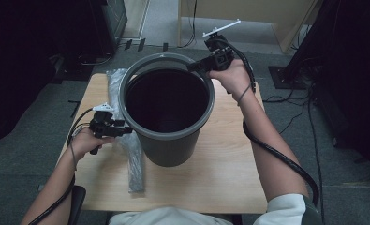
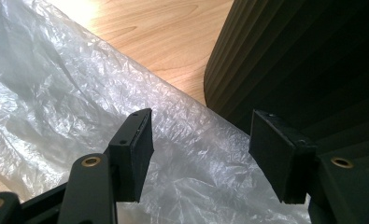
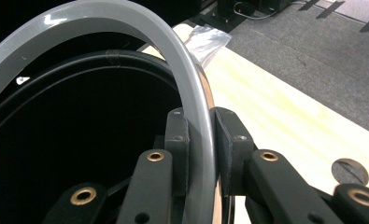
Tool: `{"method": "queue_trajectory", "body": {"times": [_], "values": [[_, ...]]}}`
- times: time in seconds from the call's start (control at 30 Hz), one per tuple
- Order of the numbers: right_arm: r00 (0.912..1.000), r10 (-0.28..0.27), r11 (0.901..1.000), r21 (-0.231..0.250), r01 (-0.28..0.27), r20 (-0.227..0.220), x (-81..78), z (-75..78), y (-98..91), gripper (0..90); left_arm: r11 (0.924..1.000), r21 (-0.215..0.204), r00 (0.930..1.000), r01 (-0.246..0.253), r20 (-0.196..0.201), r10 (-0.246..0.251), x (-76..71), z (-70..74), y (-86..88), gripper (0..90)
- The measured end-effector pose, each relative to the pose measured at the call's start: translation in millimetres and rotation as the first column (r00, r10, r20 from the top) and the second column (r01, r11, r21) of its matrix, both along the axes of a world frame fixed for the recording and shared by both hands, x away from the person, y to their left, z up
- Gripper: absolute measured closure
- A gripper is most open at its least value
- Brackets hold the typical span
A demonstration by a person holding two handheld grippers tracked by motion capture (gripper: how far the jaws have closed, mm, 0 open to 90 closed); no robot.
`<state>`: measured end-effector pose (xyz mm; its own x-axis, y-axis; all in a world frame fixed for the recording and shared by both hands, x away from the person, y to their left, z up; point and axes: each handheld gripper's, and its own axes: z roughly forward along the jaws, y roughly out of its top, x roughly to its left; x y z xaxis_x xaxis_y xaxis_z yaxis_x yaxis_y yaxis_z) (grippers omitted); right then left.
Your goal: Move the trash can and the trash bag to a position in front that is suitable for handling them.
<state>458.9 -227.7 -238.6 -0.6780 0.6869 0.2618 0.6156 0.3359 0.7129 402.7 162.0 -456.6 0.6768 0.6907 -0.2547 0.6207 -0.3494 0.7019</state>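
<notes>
You had your right gripper (image 1: 197, 65) at the far right edge of the bin (image 1: 166, 136), and its two jaws pinched the grey ring (image 3: 191, 93) that sat on the bin's top. The ring looked lifted a little above the dark rim there. The bin stood upright in the middle of the wooden table (image 1: 220, 178). Your left gripper (image 1: 126, 129) was by the bin's left side, jaws spread apart with nothing between them, just above the crinkly plastic bag (image 2: 56, 107) lying on the table.
</notes>
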Motion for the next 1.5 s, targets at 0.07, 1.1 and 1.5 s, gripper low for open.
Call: {"method": "queue_trajectory", "body": {"times": [0.07, 1.1, 1.5], "values": [[0.9991, -0.013, 0.9997, 0.021, 0.014, -0.04, 1.7, -1.9, -2.0, 77.3, 1.0, -0.001, 1.0, 0.001, 0.0, -0.001, -0.2, 0.2, 0.0, 39.3], [0.9956, -0.009, 0.9894, -0.143, 0.023, 0.094, -11.5, -5.0, 1.3, 70.7, 1.0, -0.001, 1.0, -0.002, 0.0, 0.002, -0.1, 0.0, 0.5, 39.4], [0.9973, -0.031, 0.986, -0.161, 0.041, 0.066, -11.6, -11.9, 4.8, 78.2, 1.0, 0.001, 1.0, -0.002, 0.001, 0.002, -0.2, 0.1, 0.2, 39.3]]}}
